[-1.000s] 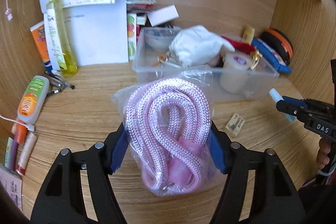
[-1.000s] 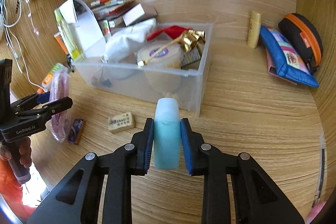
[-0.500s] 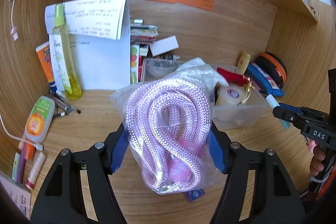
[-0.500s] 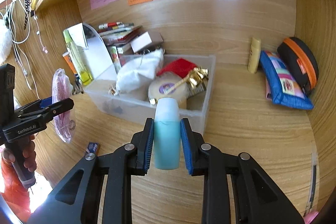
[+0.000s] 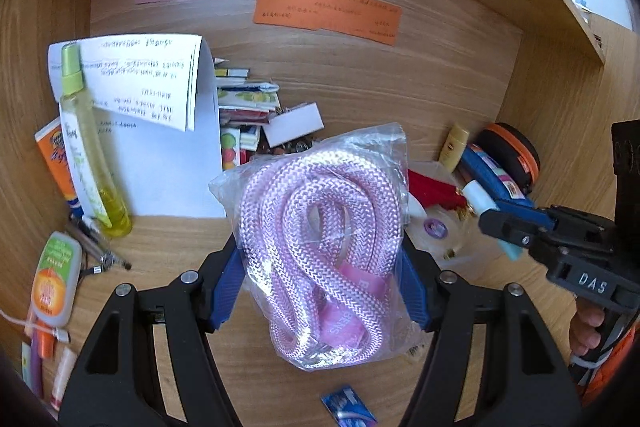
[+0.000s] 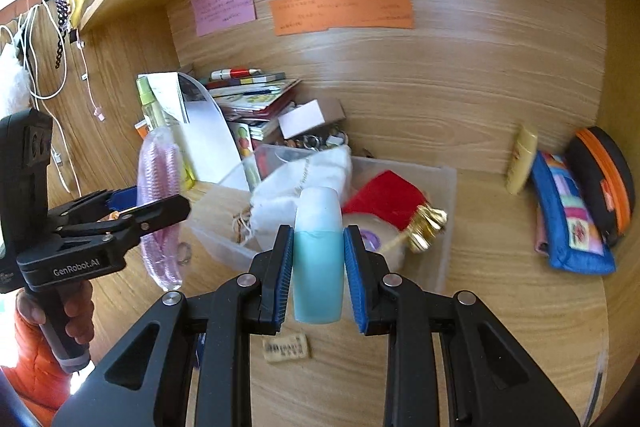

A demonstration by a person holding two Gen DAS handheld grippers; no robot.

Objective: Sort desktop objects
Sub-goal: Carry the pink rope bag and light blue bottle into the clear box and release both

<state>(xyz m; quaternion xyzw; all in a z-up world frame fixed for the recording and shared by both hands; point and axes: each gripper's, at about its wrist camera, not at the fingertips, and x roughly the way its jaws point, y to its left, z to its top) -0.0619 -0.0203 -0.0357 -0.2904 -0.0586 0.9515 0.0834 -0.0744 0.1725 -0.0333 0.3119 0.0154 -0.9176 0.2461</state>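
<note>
Wooden desk nook [image 6: 500,307], coloured notes [image 5: 326,9] on its back wall.
My left gripper [image 5: 320,279] pinches a bagged pink rope [image 5: 320,247]; my right gripper [image 6: 318,267], marked "DAS", clamps a blue bottle [image 6: 318,259] above the clear bin [image 6: 444,227].

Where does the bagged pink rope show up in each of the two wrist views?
Left wrist view: the bagged pink rope fills the centre, clamped in the left gripper.
Right wrist view: at the left, seen edge-on.
Shared landmark: the orange note on the back wall.
</note>
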